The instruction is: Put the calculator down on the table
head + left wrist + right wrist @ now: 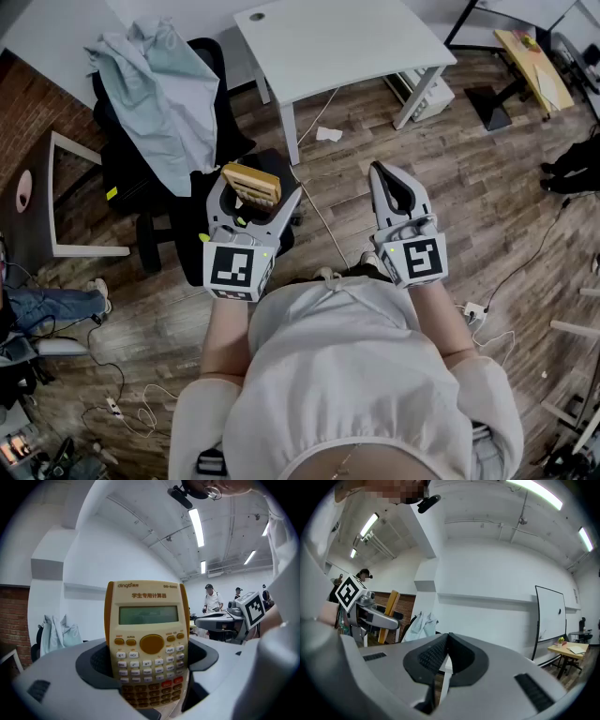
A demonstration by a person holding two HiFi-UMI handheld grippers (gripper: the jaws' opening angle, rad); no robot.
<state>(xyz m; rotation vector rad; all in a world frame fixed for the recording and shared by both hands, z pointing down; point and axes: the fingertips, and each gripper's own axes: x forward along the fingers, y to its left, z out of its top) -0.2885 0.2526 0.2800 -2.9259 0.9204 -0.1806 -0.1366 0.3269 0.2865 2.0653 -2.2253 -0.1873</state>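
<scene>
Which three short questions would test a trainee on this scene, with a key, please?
1. True or false: the right gripper holds the calculator.
2. In the head view, where is the white table? A) ahead of both grippers; B) directly under the calculator; C) behind the person.
3. Fill in: the fingers of the right gripper are ____ and hold nothing.

Key: 1 false, the left gripper holds it. 2 A. 3 shut.
</scene>
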